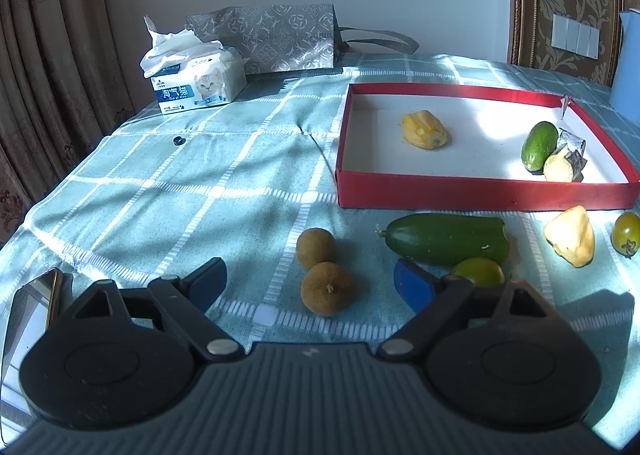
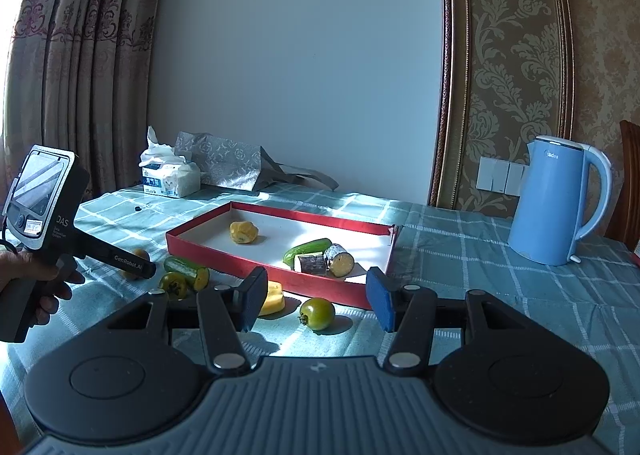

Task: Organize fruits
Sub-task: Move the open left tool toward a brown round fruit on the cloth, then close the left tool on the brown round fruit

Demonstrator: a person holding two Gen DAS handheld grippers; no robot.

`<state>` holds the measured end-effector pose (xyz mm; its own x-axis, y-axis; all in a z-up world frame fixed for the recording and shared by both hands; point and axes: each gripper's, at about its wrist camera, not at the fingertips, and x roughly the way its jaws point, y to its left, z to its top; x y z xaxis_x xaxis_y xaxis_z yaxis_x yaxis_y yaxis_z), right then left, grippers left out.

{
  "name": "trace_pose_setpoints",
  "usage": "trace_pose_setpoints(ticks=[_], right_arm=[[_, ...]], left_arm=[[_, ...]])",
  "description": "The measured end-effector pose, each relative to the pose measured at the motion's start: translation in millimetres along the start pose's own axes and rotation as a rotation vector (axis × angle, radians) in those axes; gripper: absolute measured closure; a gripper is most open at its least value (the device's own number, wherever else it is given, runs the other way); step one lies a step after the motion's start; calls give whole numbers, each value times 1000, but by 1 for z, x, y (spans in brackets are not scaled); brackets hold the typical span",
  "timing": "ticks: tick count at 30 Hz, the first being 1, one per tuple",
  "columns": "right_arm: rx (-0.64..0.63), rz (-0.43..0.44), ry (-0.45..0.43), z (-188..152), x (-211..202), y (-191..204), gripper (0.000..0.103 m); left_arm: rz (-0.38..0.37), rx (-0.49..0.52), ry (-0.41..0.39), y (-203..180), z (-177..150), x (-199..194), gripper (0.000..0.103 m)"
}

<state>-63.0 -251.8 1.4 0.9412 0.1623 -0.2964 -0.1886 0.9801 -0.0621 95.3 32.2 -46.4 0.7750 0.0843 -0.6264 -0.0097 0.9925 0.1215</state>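
A red tray [image 1: 480,197] [image 2: 224,251] with a white floor holds a yellow fruit piece [image 1: 424,130] [image 2: 243,232], a small cucumber [image 1: 539,145] [image 2: 307,249] and cut chunks [image 1: 565,165] [image 2: 340,260]. In front of it on the cloth lie a large cucumber [image 1: 446,239] [image 2: 186,269], two brown round fruits [image 1: 322,269], a yellow piece [image 1: 572,241] [image 2: 274,298] and green tomatoes [image 1: 627,233] [image 2: 318,313] [image 2: 174,285]. My left gripper [image 1: 310,281] is open, with the nearer brown fruit between its fingers. My right gripper [image 2: 318,301] is open above a green tomato.
A tissue pack [image 1: 196,79] [image 2: 170,177] and a patterned bag [image 1: 276,37] stand at the far edge. A blue kettle [image 2: 558,201] stands at the right. A phone [image 1: 30,315] lies at the left. The left gripper's handle and hand [image 2: 44,247] show in the right wrist view.
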Motion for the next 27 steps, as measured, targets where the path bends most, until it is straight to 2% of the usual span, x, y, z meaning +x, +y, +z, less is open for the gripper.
trace_pose_setpoints(ticks=[3, 15, 25, 27], right_arm=[[0, 0, 2, -1, 0, 0, 50], [8, -1, 8, -2, 3, 0, 50], [17, 1, 10, -5, 5, -2, 50], [18, 2, 10, -6, 5, -2, 50]], left_arm=[[-5, -3, 7, 1, 0, 1, 15], [-39, -1, 28, 2, -3, 6, 40], [-54, -29, 47, 8, -5, 9, 55], [-60, -35, 50, 9, -4, 9, 63]])
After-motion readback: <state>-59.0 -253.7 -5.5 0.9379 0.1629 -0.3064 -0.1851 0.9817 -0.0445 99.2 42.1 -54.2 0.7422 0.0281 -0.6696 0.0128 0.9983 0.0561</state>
